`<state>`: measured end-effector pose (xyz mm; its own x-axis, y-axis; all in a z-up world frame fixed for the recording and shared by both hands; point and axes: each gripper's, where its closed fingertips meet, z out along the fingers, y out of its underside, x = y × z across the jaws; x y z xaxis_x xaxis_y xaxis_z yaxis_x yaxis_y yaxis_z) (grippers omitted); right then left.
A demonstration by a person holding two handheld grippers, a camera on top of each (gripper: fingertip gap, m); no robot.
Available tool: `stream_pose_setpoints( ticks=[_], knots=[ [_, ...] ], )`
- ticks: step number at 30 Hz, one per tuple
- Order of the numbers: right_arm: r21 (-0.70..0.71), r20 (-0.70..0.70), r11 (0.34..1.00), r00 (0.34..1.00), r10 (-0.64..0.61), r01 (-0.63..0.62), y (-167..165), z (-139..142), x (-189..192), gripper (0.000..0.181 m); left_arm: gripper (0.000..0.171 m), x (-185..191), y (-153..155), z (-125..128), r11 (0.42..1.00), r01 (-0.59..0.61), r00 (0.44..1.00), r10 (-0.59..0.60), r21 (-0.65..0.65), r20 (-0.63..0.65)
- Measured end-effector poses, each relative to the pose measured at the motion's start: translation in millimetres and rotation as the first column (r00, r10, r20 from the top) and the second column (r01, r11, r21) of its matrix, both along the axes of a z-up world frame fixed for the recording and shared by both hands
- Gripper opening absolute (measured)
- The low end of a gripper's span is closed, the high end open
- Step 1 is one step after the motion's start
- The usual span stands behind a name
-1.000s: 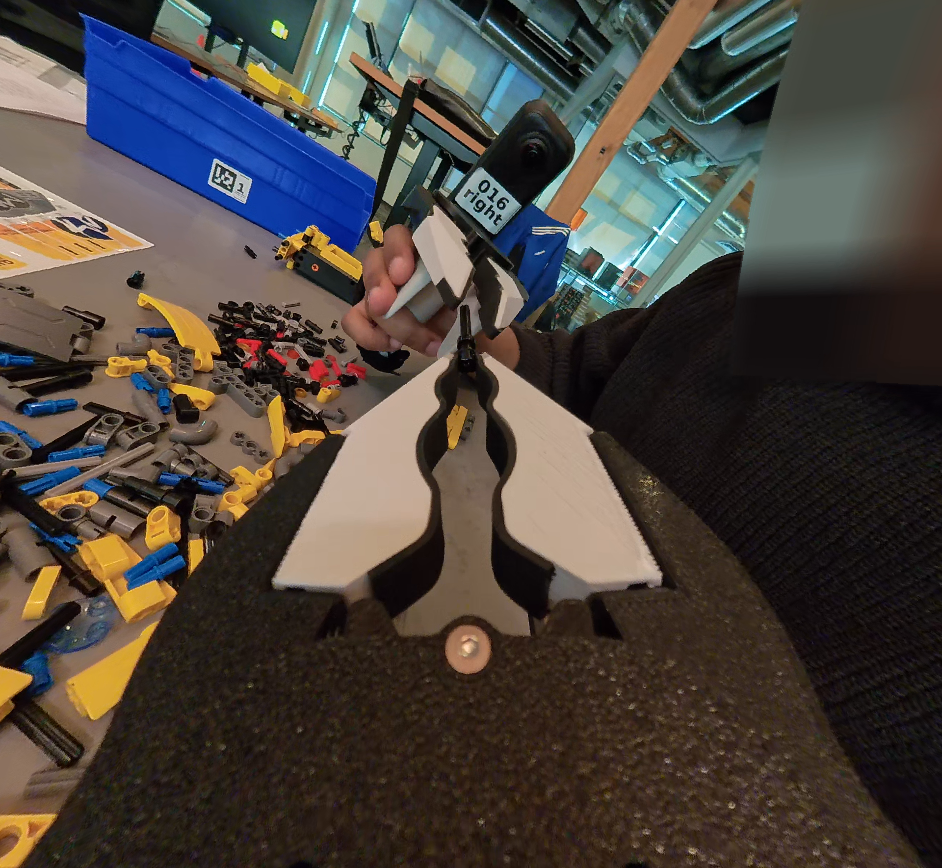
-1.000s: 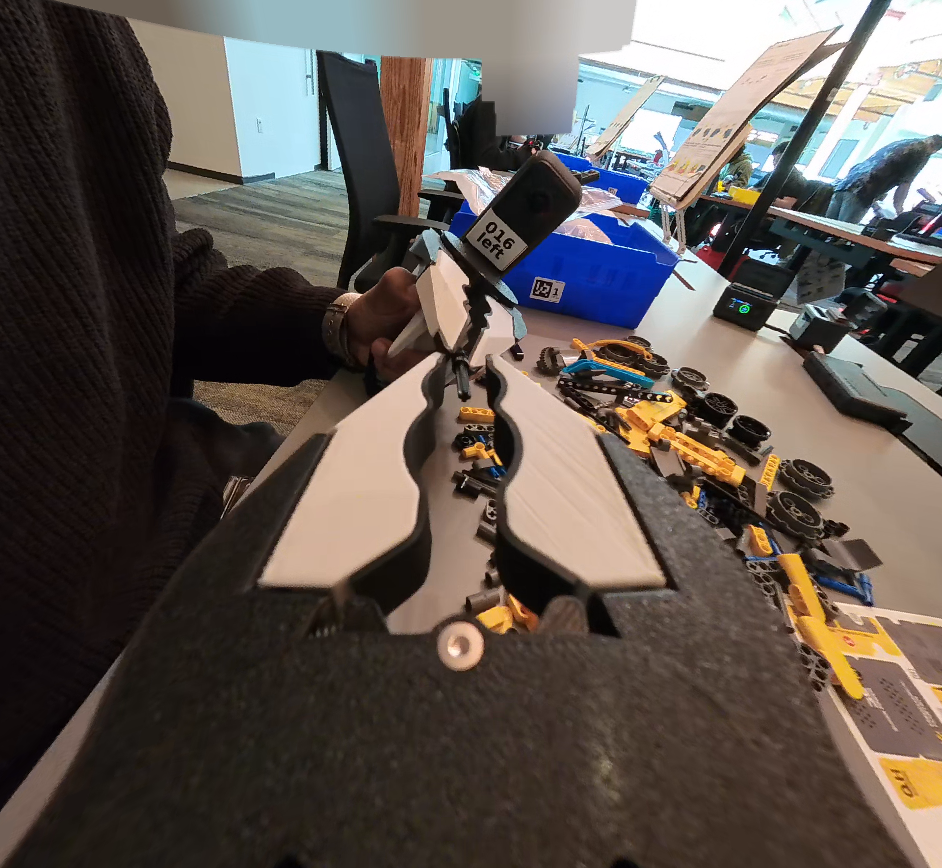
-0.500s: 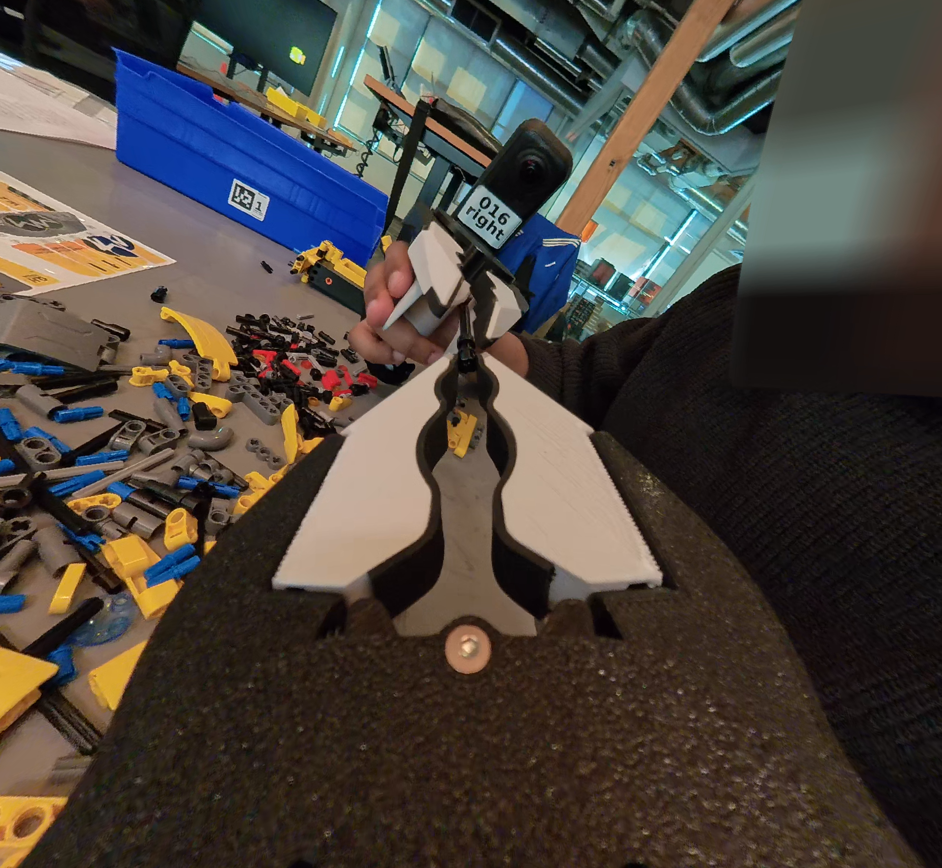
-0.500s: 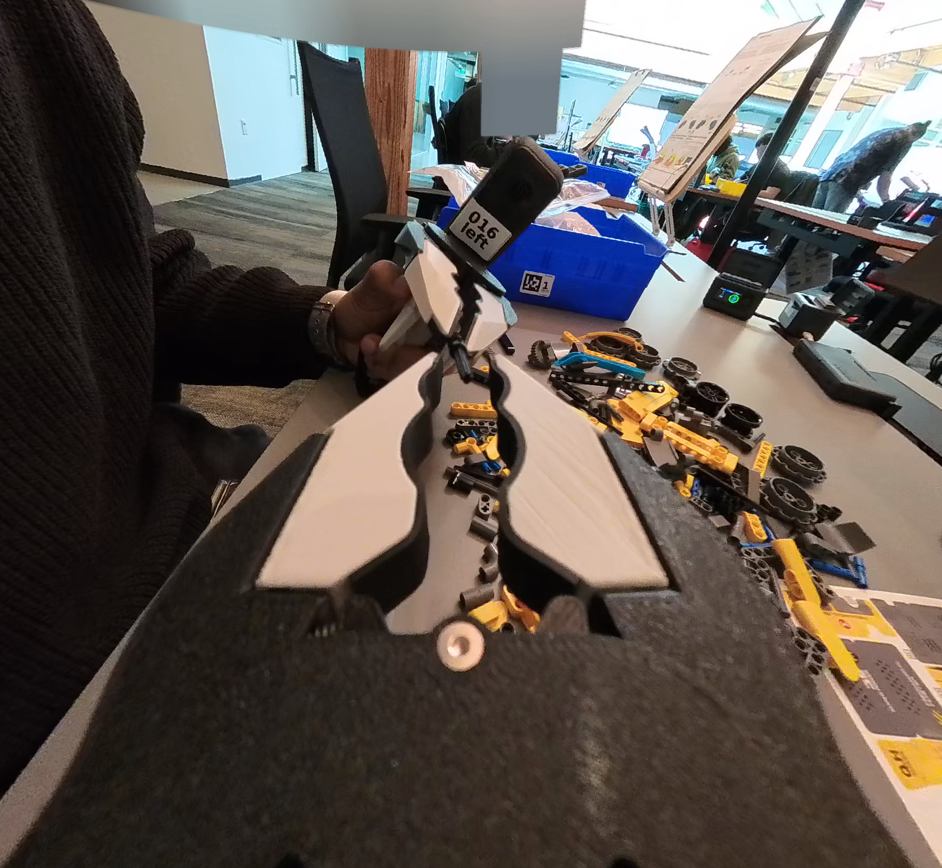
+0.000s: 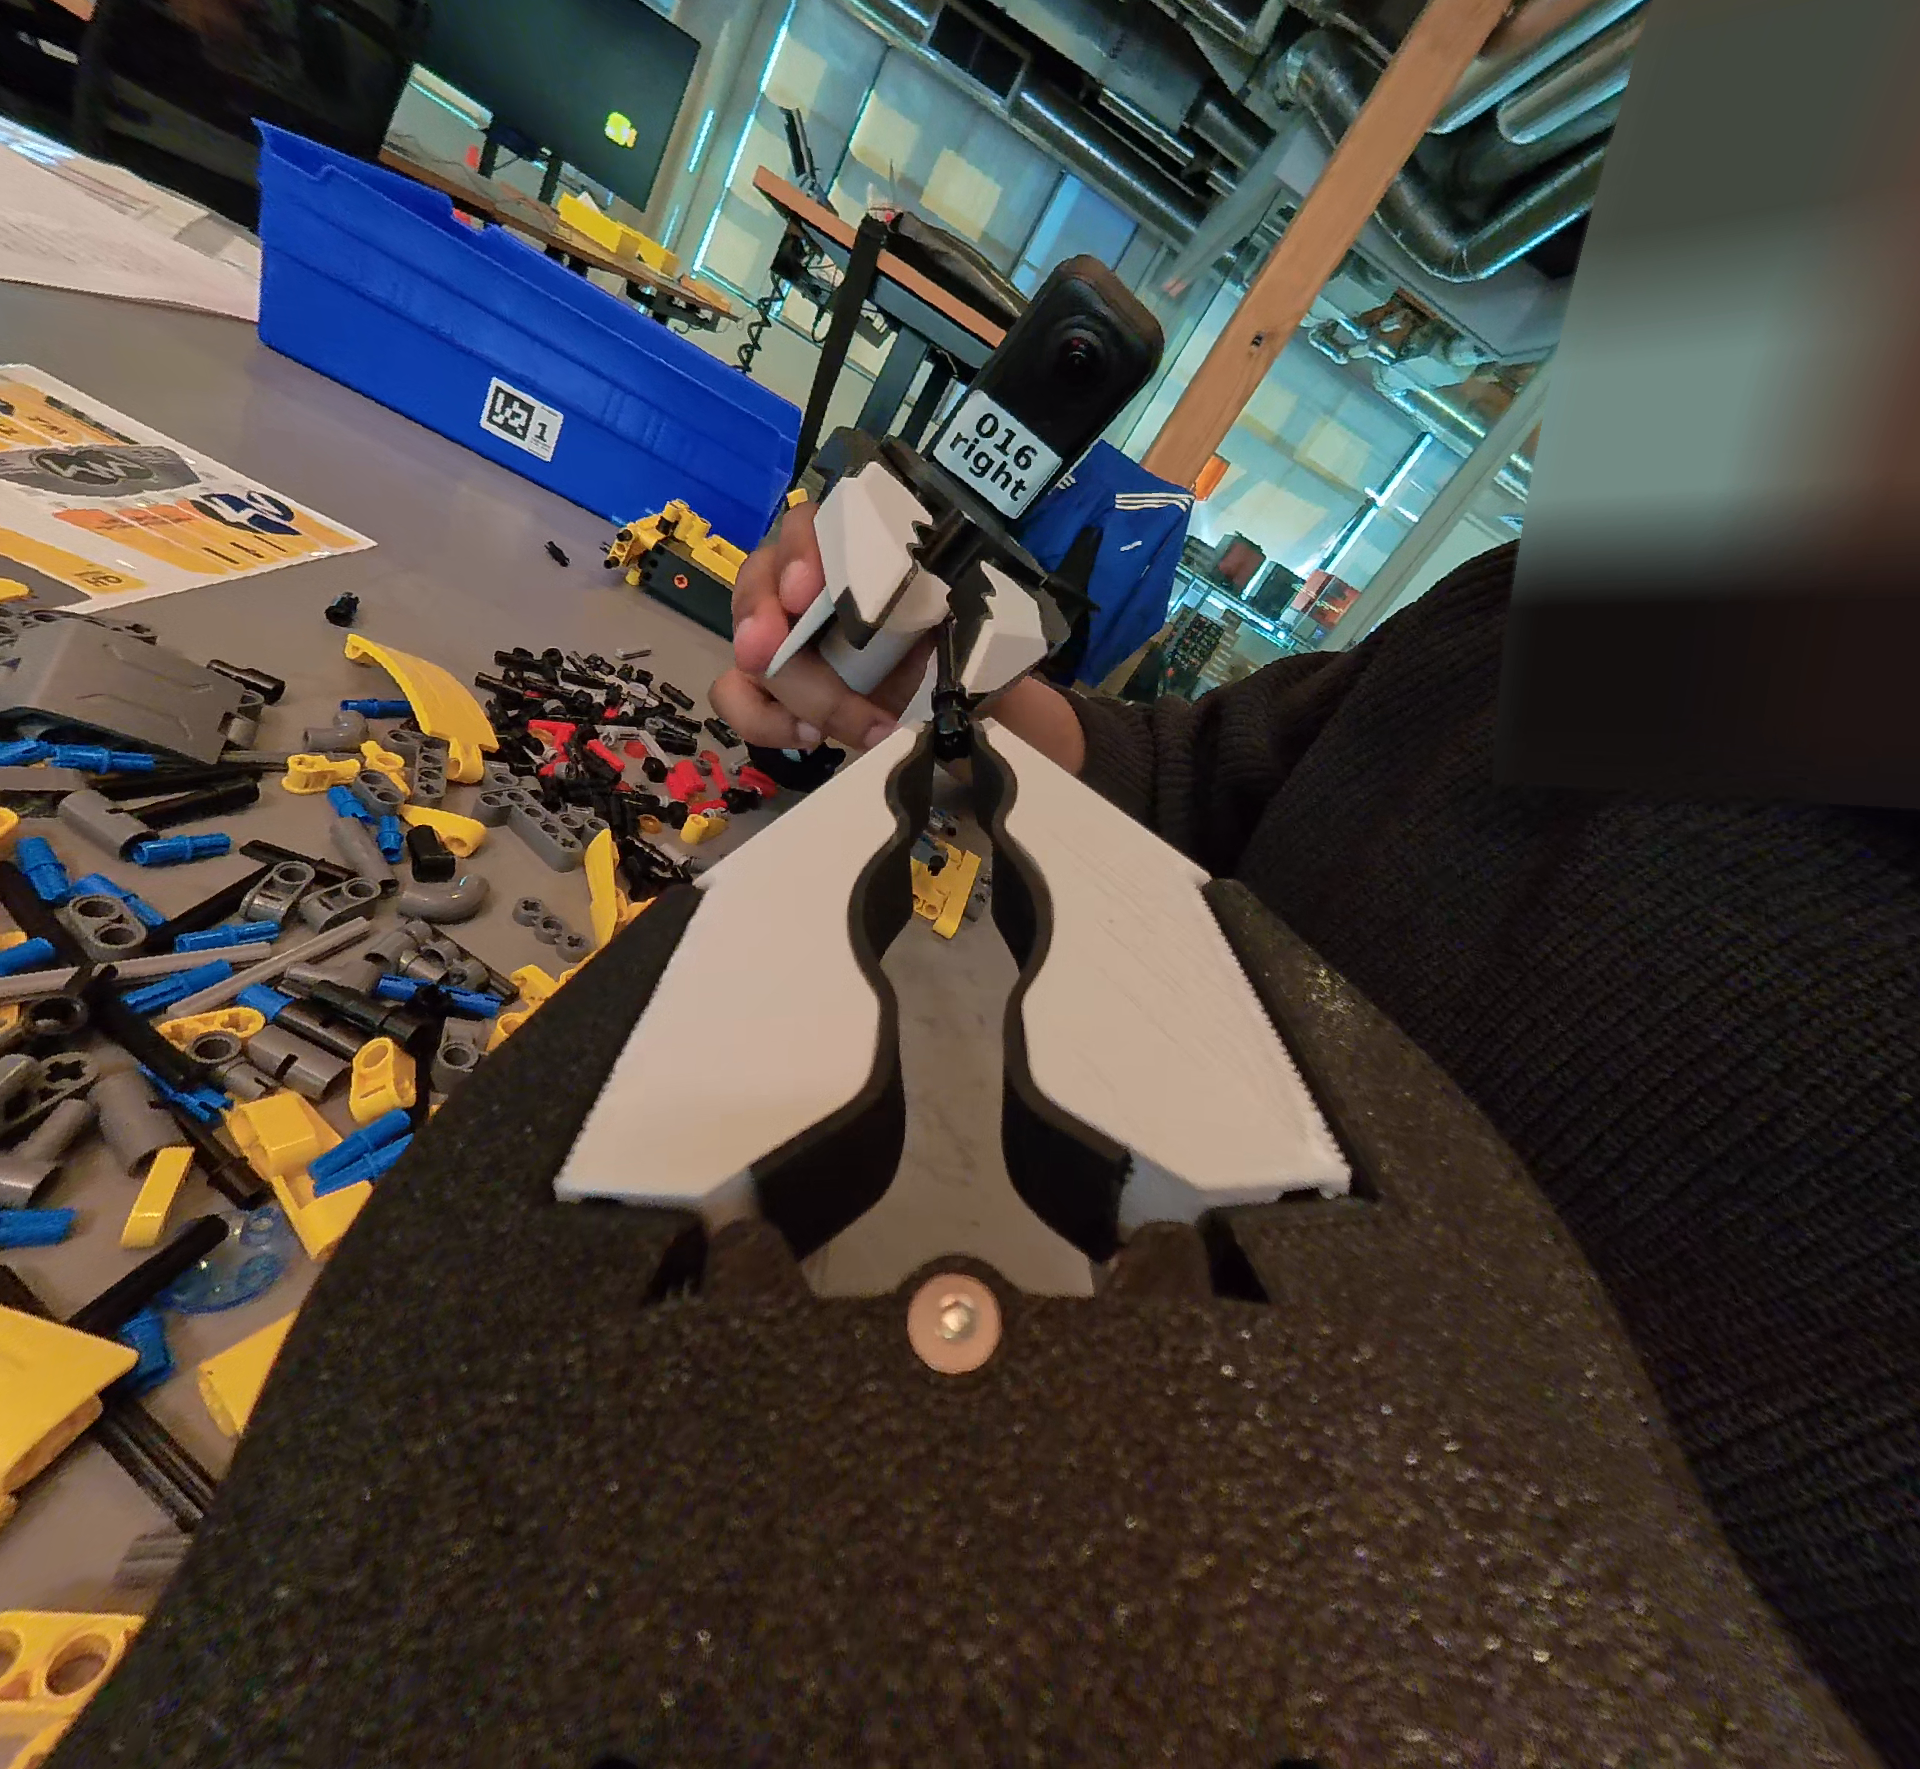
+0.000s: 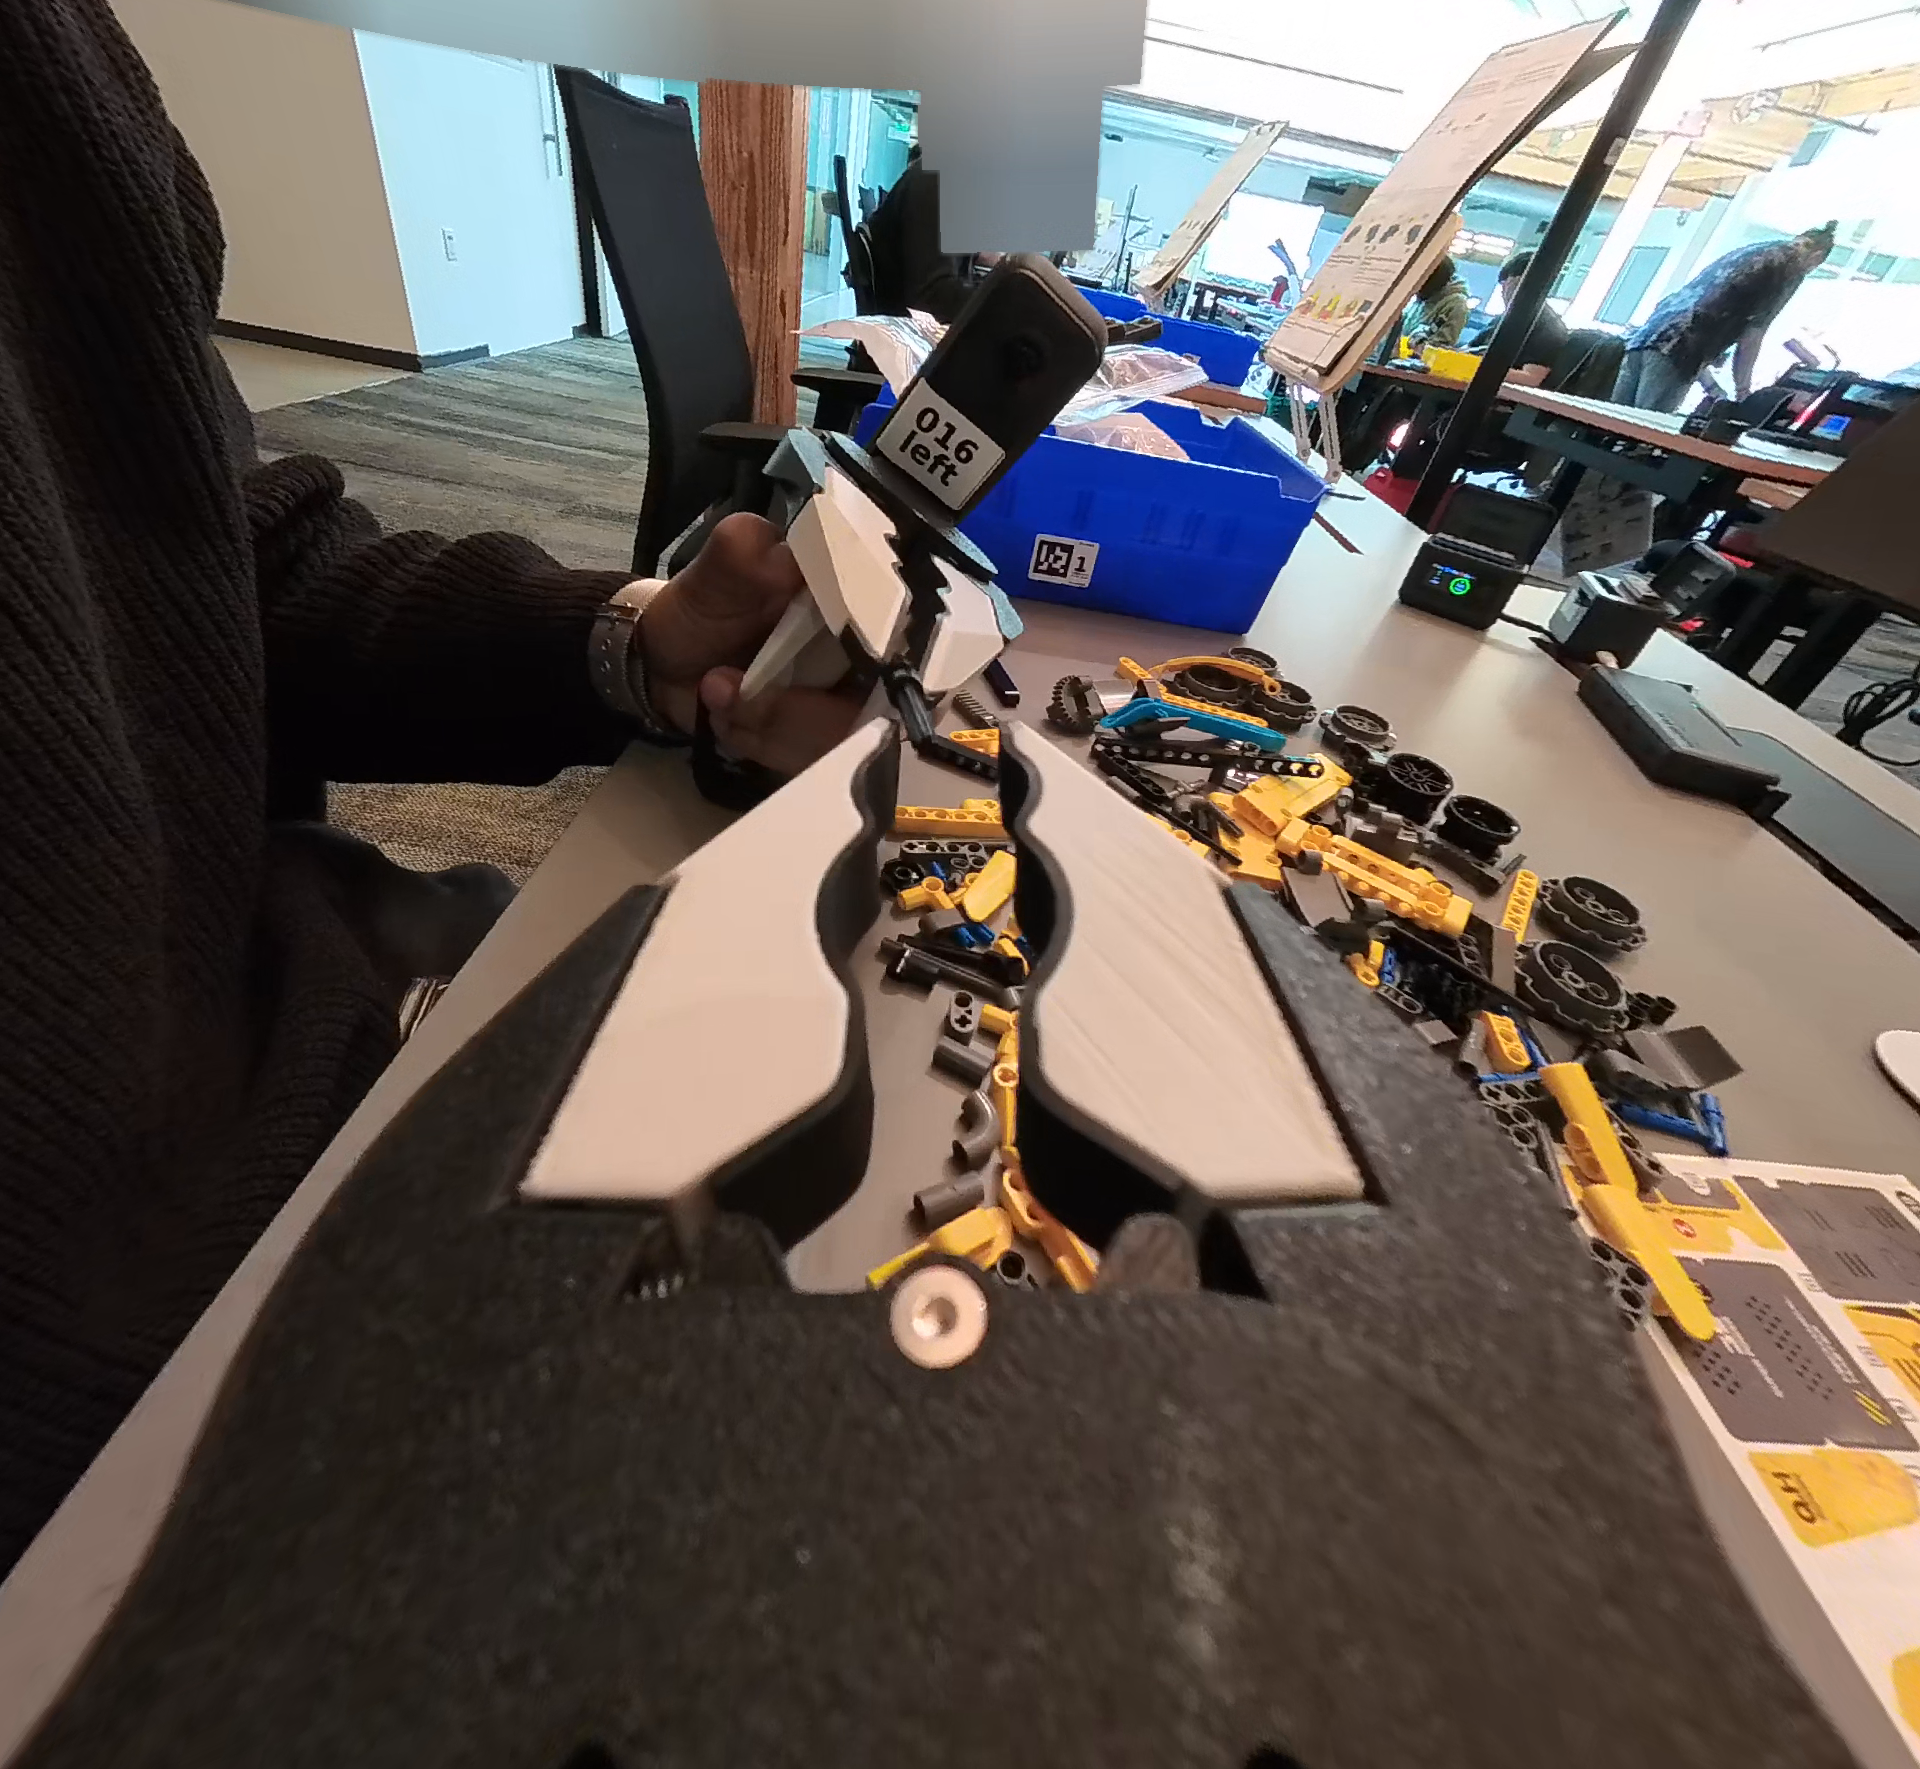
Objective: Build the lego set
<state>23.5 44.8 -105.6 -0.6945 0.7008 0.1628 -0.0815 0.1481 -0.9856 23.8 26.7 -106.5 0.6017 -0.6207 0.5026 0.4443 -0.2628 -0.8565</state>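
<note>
My left gripper is shut on a small black pin, held above the grey table. The right gripper's white fingers face it, tip to tip, with the pin reaching up between them. In the right wrist view, my right gripper has its jaws a little apart, wider than the pin, which sits close to its left fingertip. The pin sticks out from the left gripper's fingers. A hand holds each gripper.
Loose yellow, blue, grey and black building parts cover the table, also in the right wrist view along with black wheels. A blue bin stands behind. A printed sheet lies flat. The person's dark sweater is close. My two grippers' fingertips are within a few centimetres of each other.
Both grippers have stayed tip to tip and shifted a little over the table. The right gripper's jaws have parted slightly around the pin. The left gripper still holds it.
</note>
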Motion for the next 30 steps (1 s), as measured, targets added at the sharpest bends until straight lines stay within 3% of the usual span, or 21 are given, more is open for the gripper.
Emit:
stream_pose_setpoints(
  ticks=[19,30],
  knots=[
    [-0.005,-0.003,1.0,1.0,-0.007,0.007,4.1,0.9,-0.5,0.018,0.006,-1.4,-0.6,1.7,1.0,-0.009,1.0,0.009,0.01,0.002],
    [-0.016,-0.022,0.999,0.999,0.049,-0.049,0.5,4.6,7.5,0.013,0.006,-1.9,0.3,-0.5,1.0,-0.01,1.0,0.01,-0.002,0.001]
  ],
)
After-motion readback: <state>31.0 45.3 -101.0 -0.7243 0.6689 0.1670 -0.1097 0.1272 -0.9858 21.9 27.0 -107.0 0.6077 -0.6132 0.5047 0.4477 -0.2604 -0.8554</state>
